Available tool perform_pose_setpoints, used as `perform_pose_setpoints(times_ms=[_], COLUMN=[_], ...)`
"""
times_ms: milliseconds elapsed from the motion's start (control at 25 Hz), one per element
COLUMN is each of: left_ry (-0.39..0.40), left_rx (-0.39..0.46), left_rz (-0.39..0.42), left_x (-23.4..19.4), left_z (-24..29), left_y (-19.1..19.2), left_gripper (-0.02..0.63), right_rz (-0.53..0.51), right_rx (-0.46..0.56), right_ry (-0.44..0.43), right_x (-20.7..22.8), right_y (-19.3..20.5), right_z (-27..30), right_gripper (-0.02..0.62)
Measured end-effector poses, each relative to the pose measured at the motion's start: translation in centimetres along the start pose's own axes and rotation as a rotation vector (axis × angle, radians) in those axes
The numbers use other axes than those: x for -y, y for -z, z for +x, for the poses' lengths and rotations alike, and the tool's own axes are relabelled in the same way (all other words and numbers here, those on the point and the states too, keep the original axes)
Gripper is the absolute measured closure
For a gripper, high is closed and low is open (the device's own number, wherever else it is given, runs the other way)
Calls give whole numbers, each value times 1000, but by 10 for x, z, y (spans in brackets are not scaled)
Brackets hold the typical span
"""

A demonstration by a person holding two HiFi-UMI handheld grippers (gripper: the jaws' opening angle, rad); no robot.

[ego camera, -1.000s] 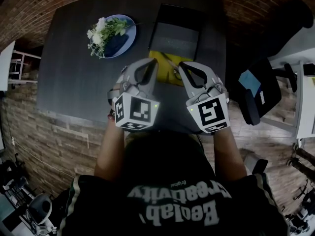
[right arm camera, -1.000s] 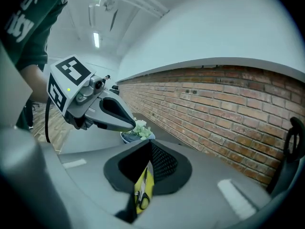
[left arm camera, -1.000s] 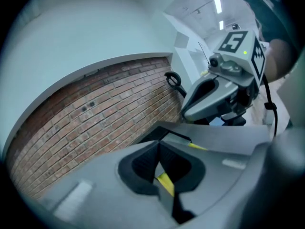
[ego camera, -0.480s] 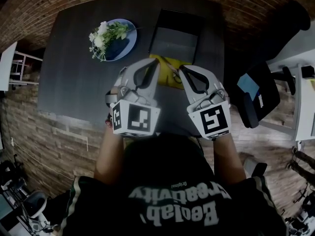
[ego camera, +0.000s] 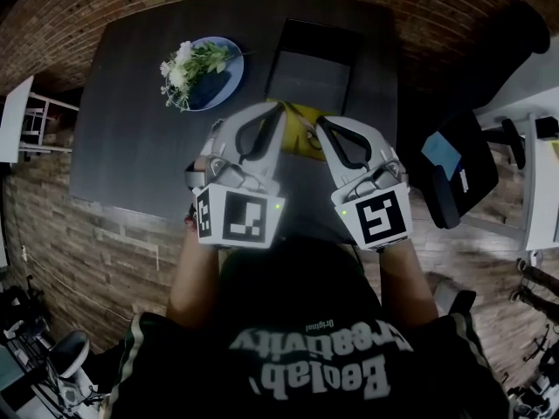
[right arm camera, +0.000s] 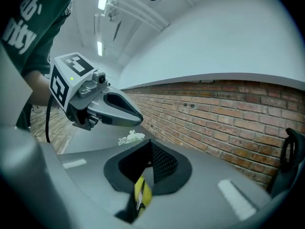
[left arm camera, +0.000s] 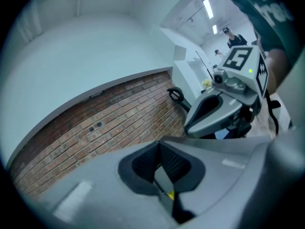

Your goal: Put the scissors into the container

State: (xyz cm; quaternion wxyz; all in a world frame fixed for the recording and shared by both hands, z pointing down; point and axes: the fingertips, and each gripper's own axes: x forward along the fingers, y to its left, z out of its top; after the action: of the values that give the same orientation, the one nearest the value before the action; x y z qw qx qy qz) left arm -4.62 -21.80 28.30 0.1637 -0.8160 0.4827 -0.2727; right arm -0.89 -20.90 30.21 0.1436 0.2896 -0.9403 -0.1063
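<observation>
**Two closed grippers above scissors lying just short of the container**

The small, thin metal scissors (ego camera: 307, 134) are seen lying on a flat yellow sheet (ego camera: 288, 122) near the middle of the dark grey tabletop (ego camera: 131, 147), untouched and not yet lifted. Their long axis appears to slant from the far left toward the near right, though they are too small for this to be stated firmly.

Just beyond the sheet, toward the tabletop's far edge, the black rectangular open container (ego camera: 310, 72) is set, its near wall close against the yellow. The scissors are therefore to be carried away from the person, toward that far edge.

The grey left gripper (ego camera: 276, 110) and the grey right gripper (ego camera: 322, 126) are held above the sheet, one at each side, both pointed toward the far edge. Each gripper's jaws are pressed together with nothing caught between them; only a sliver of yellow is glimpsed below them.

The right gripper's tip is judged the nearer to the scissors. It would have to be spread and lowered across the slanted blades.
</observation>
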Motion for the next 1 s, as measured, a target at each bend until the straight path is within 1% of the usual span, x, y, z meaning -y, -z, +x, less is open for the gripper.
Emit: perform_pose_setpoints(times_ms=[320,480,720,920,1000], left_ry=[18,24,17,11,9], left_rx=[24,32,42,52,55], left_rz=[-2,-1,16,29,30], left_x=[3,4,2,3,4], left_z=[1,-3,-7,-12,-14], left_y=[-3,-4,-9,-11,-12], left_gripper=[604,604,603,603,603], right_rz=[-3,-24,-40,-54,-58], right_rx=[4,-9,-3,13,21], right_ry=[32,30,35,66,64], right_x=[9,7,6,5,4], right_y=[0,0,-5,-11,-14], right_z=[-2,-5,-10,-15,-16], right_gripper=[591,591,591,591,591])
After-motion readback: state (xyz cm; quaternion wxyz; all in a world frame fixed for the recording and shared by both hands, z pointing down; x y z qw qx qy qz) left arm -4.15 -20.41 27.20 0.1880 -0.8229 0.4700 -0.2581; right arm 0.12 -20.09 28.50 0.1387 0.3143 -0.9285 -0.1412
